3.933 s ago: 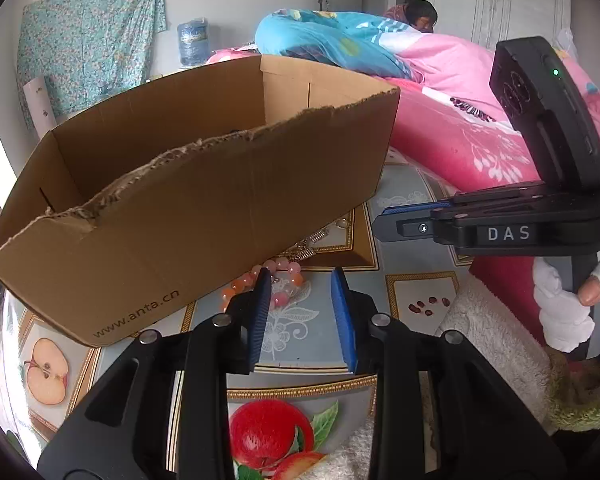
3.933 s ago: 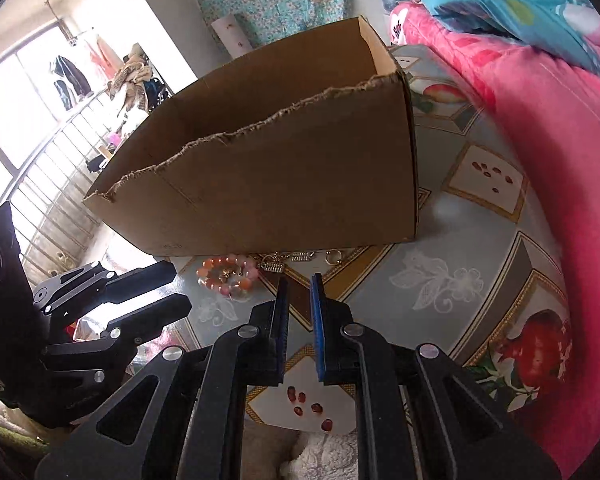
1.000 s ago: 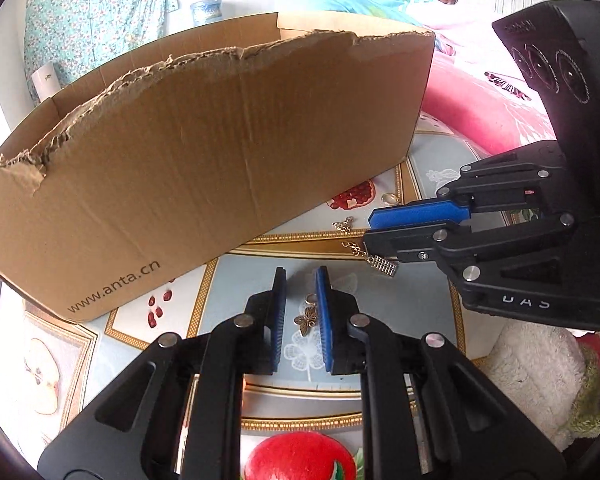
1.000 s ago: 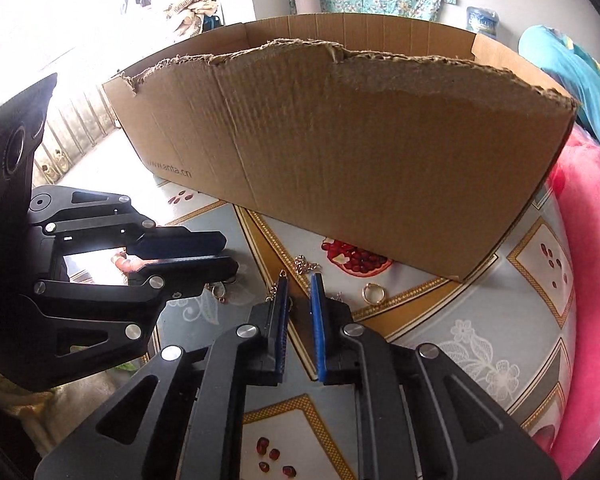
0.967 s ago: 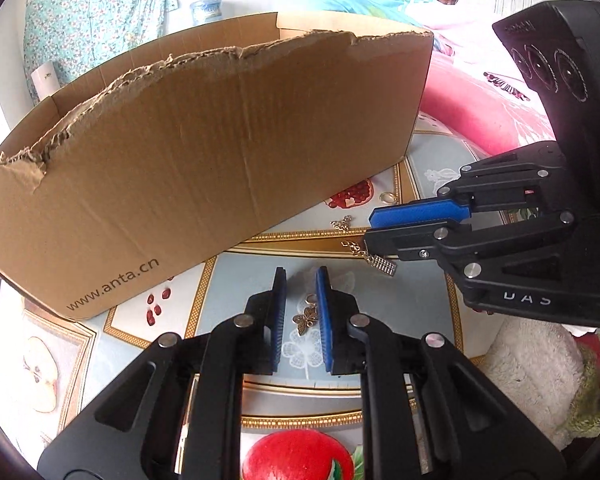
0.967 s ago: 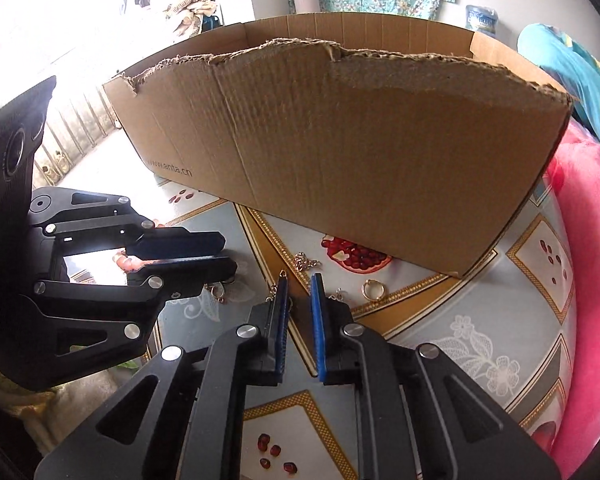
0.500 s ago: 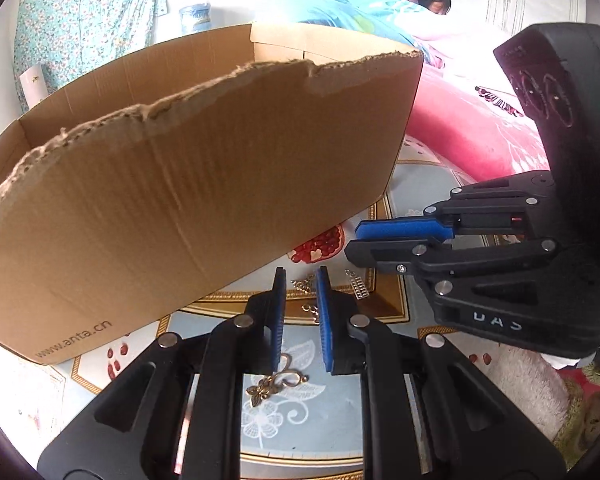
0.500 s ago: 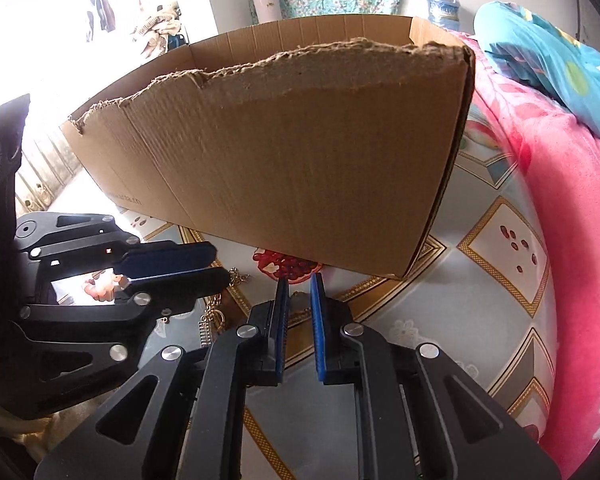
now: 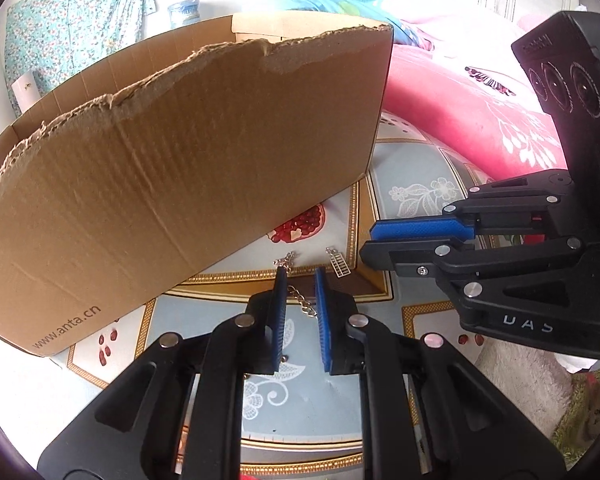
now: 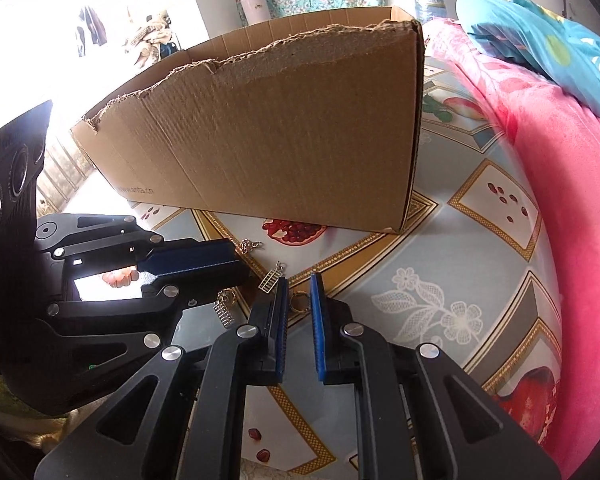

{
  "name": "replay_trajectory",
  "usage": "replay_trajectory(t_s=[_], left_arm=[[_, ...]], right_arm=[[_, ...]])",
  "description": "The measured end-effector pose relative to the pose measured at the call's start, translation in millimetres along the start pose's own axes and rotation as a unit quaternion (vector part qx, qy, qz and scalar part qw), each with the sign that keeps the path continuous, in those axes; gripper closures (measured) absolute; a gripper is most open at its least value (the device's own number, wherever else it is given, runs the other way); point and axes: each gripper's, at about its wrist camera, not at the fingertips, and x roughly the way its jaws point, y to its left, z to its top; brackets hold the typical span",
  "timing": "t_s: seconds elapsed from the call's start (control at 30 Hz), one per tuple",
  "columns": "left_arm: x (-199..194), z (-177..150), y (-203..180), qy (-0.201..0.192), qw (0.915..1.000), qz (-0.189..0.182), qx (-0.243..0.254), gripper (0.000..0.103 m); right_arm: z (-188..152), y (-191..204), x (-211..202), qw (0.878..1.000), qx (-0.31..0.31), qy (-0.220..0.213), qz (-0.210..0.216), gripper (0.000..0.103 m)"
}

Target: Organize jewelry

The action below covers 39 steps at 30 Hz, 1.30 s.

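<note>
Room for moving is tight: the cardboard box [image 9: 180,180] stands close ahead on the table [image 9: 420,184], its long torn-edged wall running across both views, and only a narrow strip of patterned cloth lies between that wall and the claws. To the right, pink bedding [image 9: 460,112] rises along the table's edge; the table is open between the box's right corner and the bedding.

The left claw [image 9: 300,276] shows a narrow gap. A thin chain [image 9: 302,305] crosses that gap slantwise from one pad to the other; whether it is pinched or lies on the cloth below, I cannot tell. Just beyond the tips lie a small ladder-shaped charm [image 9: 337,266], its long axis pointing toward the box, and a short bit of chain [image 9: 284,259] to its left.

The right claw [image 10: 298,280] is closed to a slit and holds nothing. A small ring [image 10: 299,302] is seen through the slit, lying flat on the table. A second ladder-shaped charm [image 10: 224,314] sits under the left claw, tilted.

The box is open at the top; its wall hides what is inside.
</note>
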Motion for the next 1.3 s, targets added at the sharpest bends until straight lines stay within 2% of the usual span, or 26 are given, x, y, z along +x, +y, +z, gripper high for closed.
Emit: replay_trajectory(t_s=[0.1, 0.33, 0.43, 0.53, 0.57, 0.73, 0.77, 0.87, 0.93, 1.0, 1.1, 1.23, 1.3], left_arm=[[-1.9, 0.8, 1.4, -0.005, 1.0000, 0.001, -0.004, 0.090], [-34.1, 5.4, 10.1, -0.057, 0.9978, 0.019, -0.027, 0.089], [-44.0, 0.6, 10.5, -0.061, 0.9973, 0.024, -0.034, 0.089], [-52.8, -8.2, 8.8, -0.060, 0.9968, 0.027, -0.045, 0.088], [-55.0, -10.6, 8.8, -0.058, 0.9966, 0.028, -0.051, 0.088], [-64.7, -20.5, 15.4, -0.050, 0.9948, 0.035, -0.082, 0.082], [-68.0, -23.4, 18.1, -0.052, 0.9939, 0.034, -0.091, 0.078], [-78.3, -28.8, 26.0, -0.082, 0.9891, 0.033, -0.118, 0.045], [-86.0, -32.0, 28.9, -0.102, 0.9864, 0.036, -0.124, 0.038], [-91.2, -34.8, 29.8, -0.109, 0.9861, 0.040, -0.119, 0.032], [-92.1, -41.2, 30.5, -0.103, 0.9856, 0.028, -0.131, 0.031], [-86.2, -54.5, 24.0, -0.083, 0.9868, 0.015, -0.138, 0.031], [-81.9, -60.2, 20.0, -0.074, 0.9877, 0.008, -0.137, 0.031]], right_arm=[[0.8, -4.8, 0.6, 1.000, 0.006, -0.003, 0.004, 0.092], [8.3, -6.3, -9.9, 0.999, 0.033, -0.031, 0.024, 0.089], [6.9, -1.2, -14.9, 0.998, 0.031, -0.040, 0.023, 0.077], [4.0, 4.2, -20.3, 0.999, 0.024, -0.045, 0.013, 0.071], [3.4, 5.3, -22.2, 0.999, 0.023, -0.047, 0.009, 0.064], [6.2, 11.8, -34.3, 0.997, 0.011, -0.067, -0.025, 0.042], [6.5, 13.9, -37.2, 0.997, 0.007, -0.073, -0.034, 0.034], [7.9, 21.7, -48.2, 0.993, -0.014, -0.100, -0.067, 0.018], [8.4, 25.9, -55.1, 0.989, -0.031, -0.117, -0.084, 0.014], [7.5, 28.3, -61.8, 0.987, -0.041, -0.128, -0.094, 0.014], [2.2, 27.8, -69.0, 0.987, -0.042, -0.129, -0.089, 0.014], [-12.3, 24.2, -65.9, 0.992, -0.024, -0.107, -0.066, 0.014], [-19.8, 24.7, -60.5, 0.994, -0.017, -0.092, -0.054, 0.021]])
